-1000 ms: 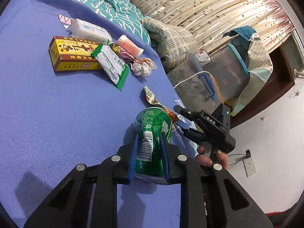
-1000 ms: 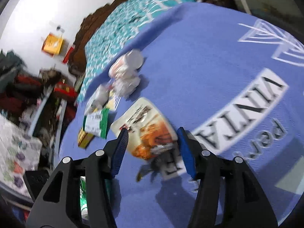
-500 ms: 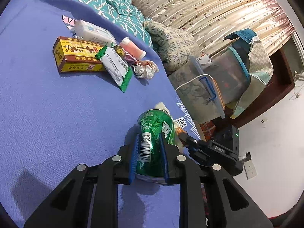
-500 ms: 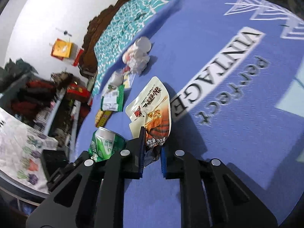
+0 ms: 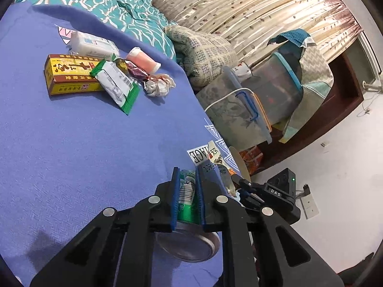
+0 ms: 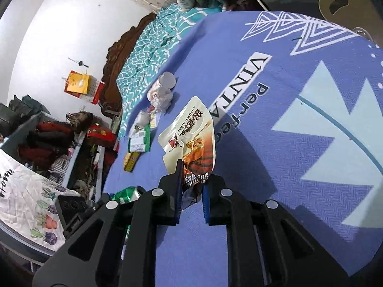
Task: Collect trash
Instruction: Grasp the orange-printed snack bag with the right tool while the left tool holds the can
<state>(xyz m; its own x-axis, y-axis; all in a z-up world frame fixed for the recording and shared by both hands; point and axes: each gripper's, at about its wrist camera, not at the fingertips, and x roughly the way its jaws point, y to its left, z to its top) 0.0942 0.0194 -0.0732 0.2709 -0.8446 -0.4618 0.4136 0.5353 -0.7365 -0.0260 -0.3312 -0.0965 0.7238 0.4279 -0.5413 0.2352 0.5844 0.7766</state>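
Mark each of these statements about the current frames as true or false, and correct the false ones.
1. The left gripper is shut on a green can. True.
2. The right gripper is empty. False: it grips the lower end of a snack pouch.
3. The yellow box lies on the blue cloth. True.
4. The green-edged wrapper lies far from the yellow box. False: it overlaps the box's end.
5. The crumpled tissue is inside a bin. False: it lies on the cloth near the wrapper.
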